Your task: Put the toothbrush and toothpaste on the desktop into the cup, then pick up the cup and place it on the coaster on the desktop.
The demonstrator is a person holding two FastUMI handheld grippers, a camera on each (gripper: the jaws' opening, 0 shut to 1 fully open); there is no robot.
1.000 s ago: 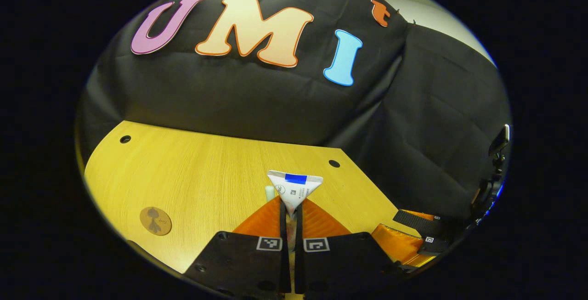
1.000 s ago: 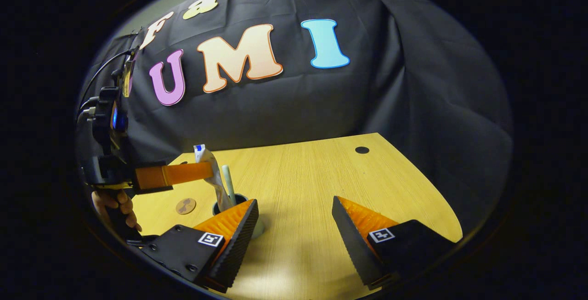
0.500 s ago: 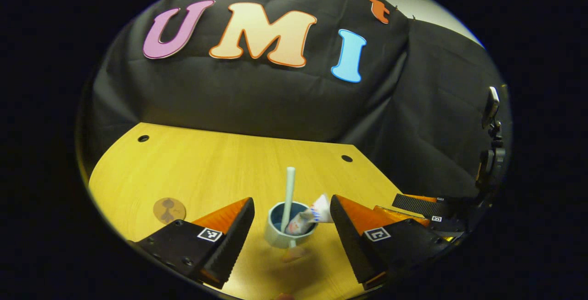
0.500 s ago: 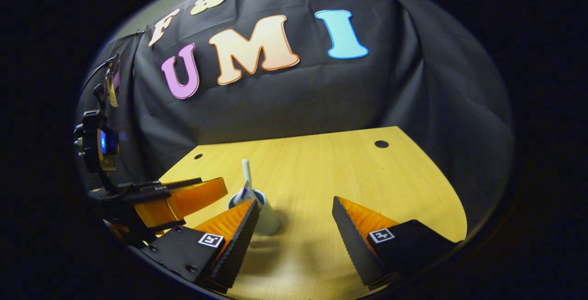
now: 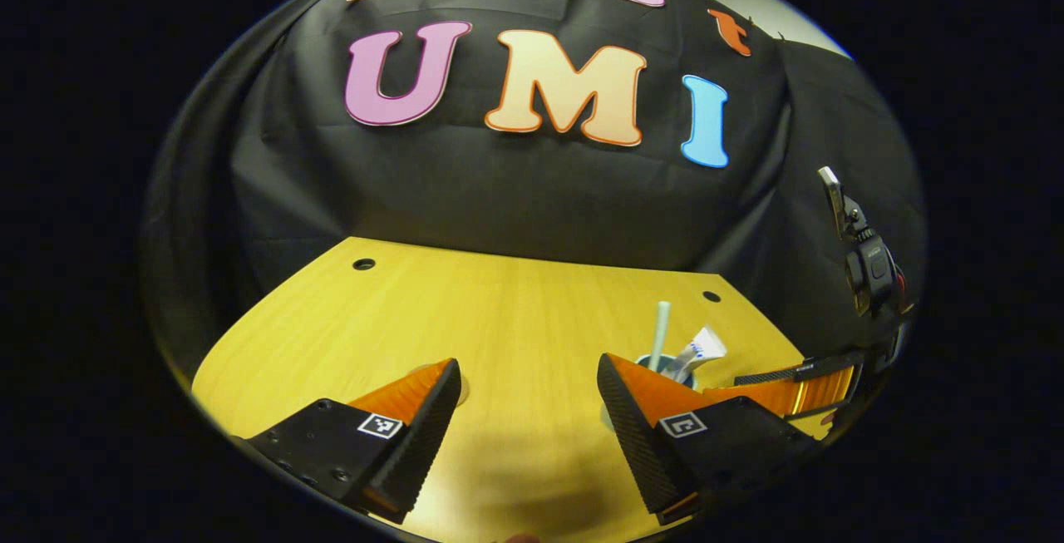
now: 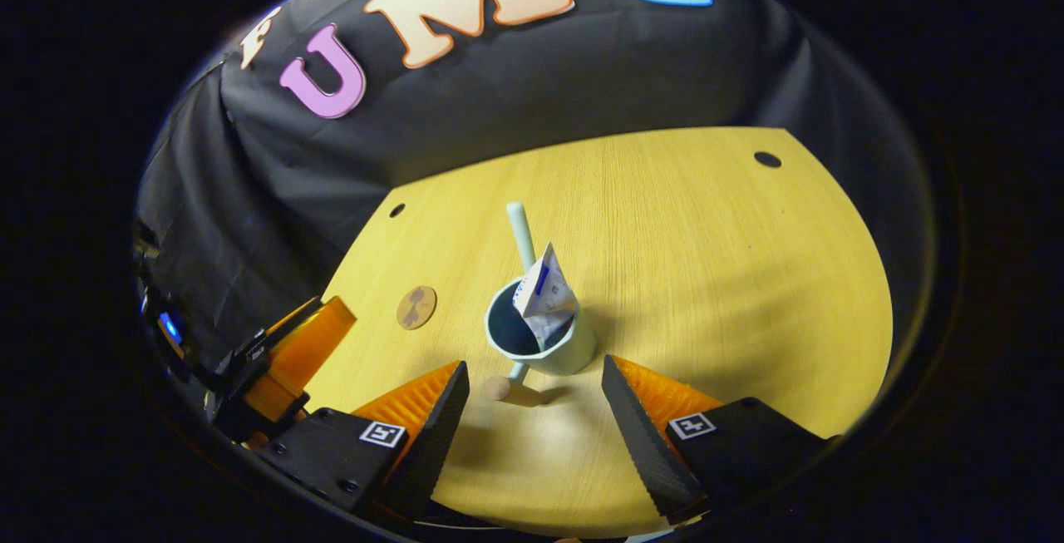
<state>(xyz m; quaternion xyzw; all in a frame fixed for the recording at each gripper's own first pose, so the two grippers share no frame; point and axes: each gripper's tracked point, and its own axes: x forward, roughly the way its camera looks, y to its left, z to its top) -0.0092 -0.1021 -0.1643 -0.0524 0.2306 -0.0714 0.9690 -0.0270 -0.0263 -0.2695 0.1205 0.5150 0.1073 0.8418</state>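
Observation:
A pale blue cup stands on the wooden desktop. A toothbrush and a white toothpaste tube stand upright in it. A short handle with a brownish knob sticks out of the cup's near side. My right gripper is open, just short of the cup, looking down on it. The round brown coaster lies bare to the cup's left. In the left gripper view my left gripper is open and holds nothing. The cup, toothbrush and toothpaste show behind its right finger.
The left gripper sits low at the left in the right gripper view; the right gripper shows at the right in the left gripper view. Small round holes mark the desktop's far corners. Black cloth hangs behind the desk.
My left gripper opened, let the toothpaste drop into the cup, and drew away to the left. My right gripper rose and tilted down, so the cup now sits centred before its fingers.

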